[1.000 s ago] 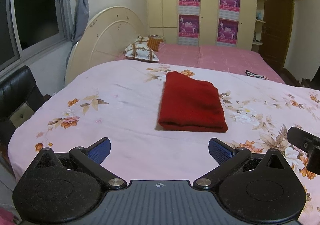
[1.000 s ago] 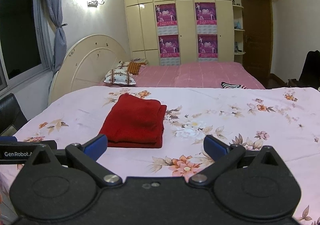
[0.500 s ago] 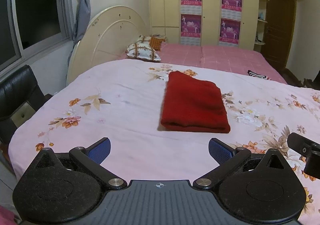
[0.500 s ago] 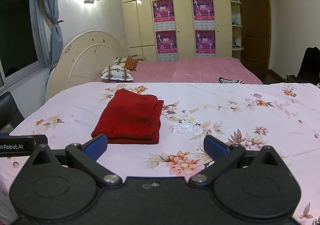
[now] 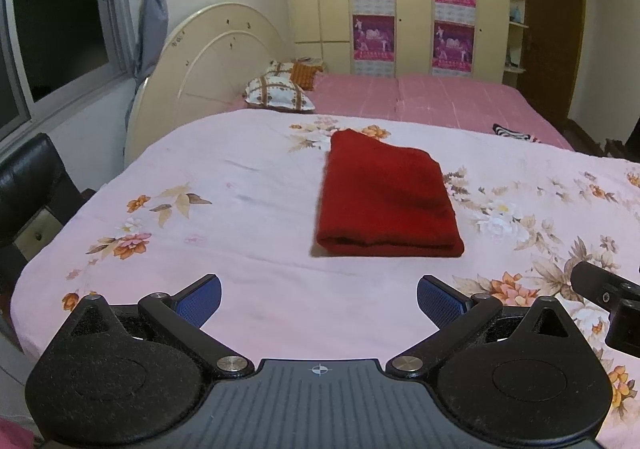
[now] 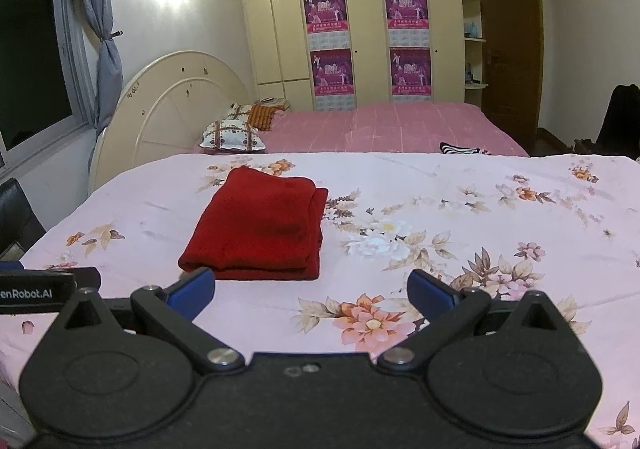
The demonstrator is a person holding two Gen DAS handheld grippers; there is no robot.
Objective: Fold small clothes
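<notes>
Ahead of both spread, empty claws — left claw (image 5: pixel 319 299), right claw (image 6: pixel 311 291) — lies the folded red garment (image 5: pixel 386 197).

Bed (image 5: pixel 248 233) covered by pale pink floral sheet (image 6: pixel 460 217), flat, few creases. Folded red garment (image 5: pixel 386 201) lies directly on sheet, neat rectangle, folded edge toward cameras, stacked layers visible along right side in right wrist view (image 6: pixel 260 225). Beyond red garment: pink checked bedding (image 5: pixel 440 101). On it, patterned pillow (image 5: pixel 278 95) far left of garment, near round cream headboard (image 5: pixel 208 61); striped black-and-white item (image 5: pixel 514 130) far right of garment.
</notes>
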